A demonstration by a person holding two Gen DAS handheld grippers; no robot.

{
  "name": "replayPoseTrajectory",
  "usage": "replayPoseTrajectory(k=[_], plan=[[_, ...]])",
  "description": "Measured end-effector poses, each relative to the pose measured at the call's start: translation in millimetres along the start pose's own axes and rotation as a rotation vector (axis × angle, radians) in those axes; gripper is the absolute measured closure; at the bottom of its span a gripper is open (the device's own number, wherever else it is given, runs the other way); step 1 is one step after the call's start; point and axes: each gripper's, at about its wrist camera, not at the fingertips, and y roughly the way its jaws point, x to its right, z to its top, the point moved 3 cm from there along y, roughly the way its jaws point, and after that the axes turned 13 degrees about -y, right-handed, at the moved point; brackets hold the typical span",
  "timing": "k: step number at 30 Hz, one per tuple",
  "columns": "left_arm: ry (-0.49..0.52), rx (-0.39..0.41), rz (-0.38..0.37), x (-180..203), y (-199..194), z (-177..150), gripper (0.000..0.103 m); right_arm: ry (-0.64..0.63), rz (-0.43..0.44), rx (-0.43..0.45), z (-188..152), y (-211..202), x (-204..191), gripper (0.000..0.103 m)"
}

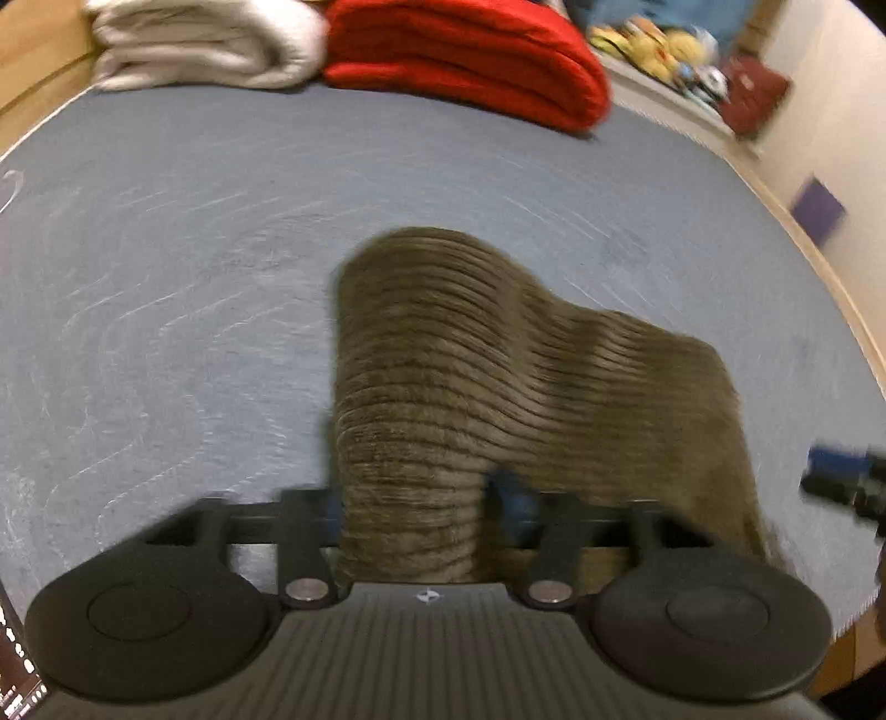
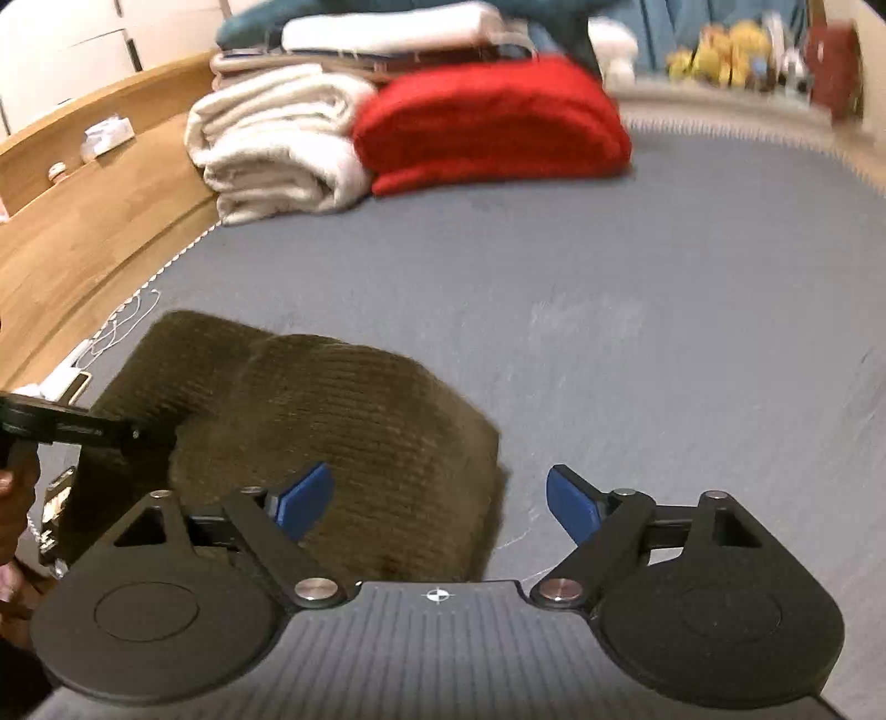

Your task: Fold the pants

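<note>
The pants [image 1: 470, 360] are olive-brown ribbed corduroy, folded into a thick bundle on the grey-blue bed [image 1: 194, 249]. My left gripper [image 1: 412, 498] is shut on a fold of the pants, and the cloth hides its fingertips and drapes over them. In the right wrist view the pants [image 2: 332, 415] lie at lower left. My right gripper [image 2: 437, 498] is open and empty; its left blue pad [image 2: 304, 498] is over the pants' edge and its right pad [image 2: 570, 507] is over bare bed. The left gripper [image 2: 83, 432] shows at the far left edge.
A folded cream blanket [image 2: 266, 144] and a folded red blanket [image 2: 487, 122] lie at the far end of the bed. A wooden bed frame [image 2: 83, 232] runs along the left. Stuffed toys [image 2: 720, 50] sit on a far ledge. The right gripper's tip [image 1: 847, 482] shows at right.
</note>
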Motion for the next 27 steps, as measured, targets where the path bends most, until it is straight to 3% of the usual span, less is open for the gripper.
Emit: replayPoseTrajectory(k=[2,9,13,16,18,20,22,27], plan=[[-0.004,0.002,-0.005,-7,6,4,0.009,0.028,0.037,-0.027,-5,16,-1,0.012],[-0.16,-0.182,-0.094,-39,57,2,0.009,0.176,0.135,-0.153,-28,57,6,0.01],[-0.209,-0.258,-0.156,-43,88,-8,0.009,0.261,0.251,-0.217,-42,85,8,0.012],[-0.197,-0.239,-0.159,-33,96,-7,0.022,0.281,0.259,-0.196,-40,84,8,0.036],[-0.155,-0.222,-0.128,-20,95,-5,0.028,0.302,0.257,-0.157,-34,73,11,0.063],[-0.119,-0.205,-0.142,-5,95,-4,0.039,0.294,0.238,-0.098,-24,56,13,0.073],[-0.112,-0.194,-0.192,12,99,-1,0.046,0.247,0.188,-0.029,-14,36,14,0.075],[-0.053,-0.142,-0.272,65,113,3,0.049,0.235,0.102,0.053,-7,0,52,0.075]])
